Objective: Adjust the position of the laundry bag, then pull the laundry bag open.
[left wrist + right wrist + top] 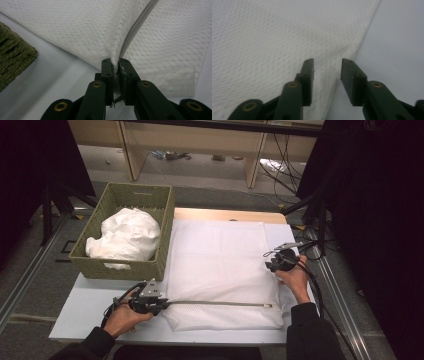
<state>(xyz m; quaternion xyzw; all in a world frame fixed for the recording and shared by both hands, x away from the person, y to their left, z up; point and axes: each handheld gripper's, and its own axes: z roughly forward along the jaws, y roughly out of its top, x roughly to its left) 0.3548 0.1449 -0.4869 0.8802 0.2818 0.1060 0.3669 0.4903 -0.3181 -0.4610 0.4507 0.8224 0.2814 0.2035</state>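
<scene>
Obs: the white mesh pillowcase [220, 270] lies flat on the desk [90, 305], covering most of the desk top, with its zipper [215, 303] running along the near edge and the pull [268, 305] sitting at the right end of that line. Your left gripper [159, 306] is clamped on the near left corner of the pillowcase, right where the zipper tape begins; in the left gripper view the jaws pinch a fold of mesh together with the grey tape [130, 37], so the seam stays taut and anchored, probably so the case cannot slide while the other end is worked. Your right gripper [270, 266] rests at the right-hand edge of the pillowcase, jaws parted with nothing pinched; in the right gripper view the cloth edge [342, 62] passes under the gap, untouched by either pad. That position looks like a release or a regrip point, close to the pull but not on it. The woven basket [150, 200] stands at the far left, touching the pillowcase's left edge, and holds a white bundle [127, 234], likely the filling kept out of the way yet within reach
</scene>
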